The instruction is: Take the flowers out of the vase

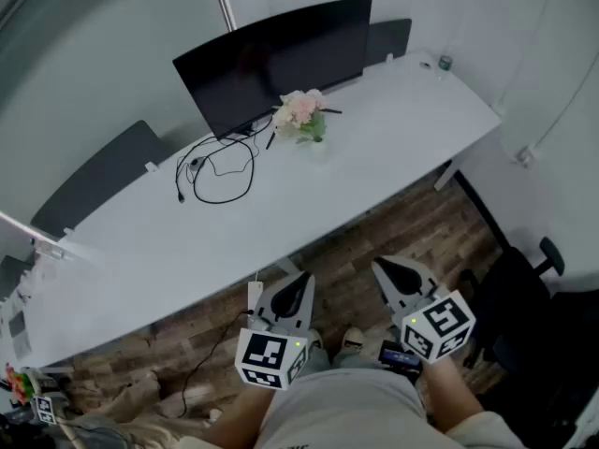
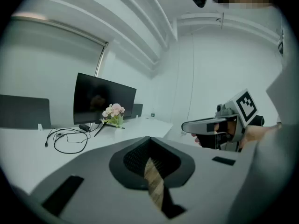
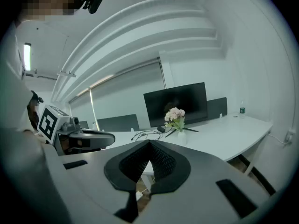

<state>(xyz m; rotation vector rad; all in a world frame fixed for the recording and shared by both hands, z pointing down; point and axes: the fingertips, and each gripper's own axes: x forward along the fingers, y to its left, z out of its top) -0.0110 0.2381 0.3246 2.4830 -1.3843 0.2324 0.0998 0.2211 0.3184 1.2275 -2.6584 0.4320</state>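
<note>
Flowers (image 1: 299,109) well back from desk edge (image 1: 370,199)

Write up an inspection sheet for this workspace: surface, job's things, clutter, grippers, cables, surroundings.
Surface: long white desk, mostly bare.
Job's things: pink flowers stand in a small white vase, just in front of the monitor.
Clutter: one small bottle near the desk's far right corner.
Grippers: left gripper and right gripper both shut and empty, held over the floor, short of the desk.
Cables: black cable looped on the desk to the left of the flowers.
Surroundings: wood-look floor, dark chair at right, grey panels behind the desk.
</note>
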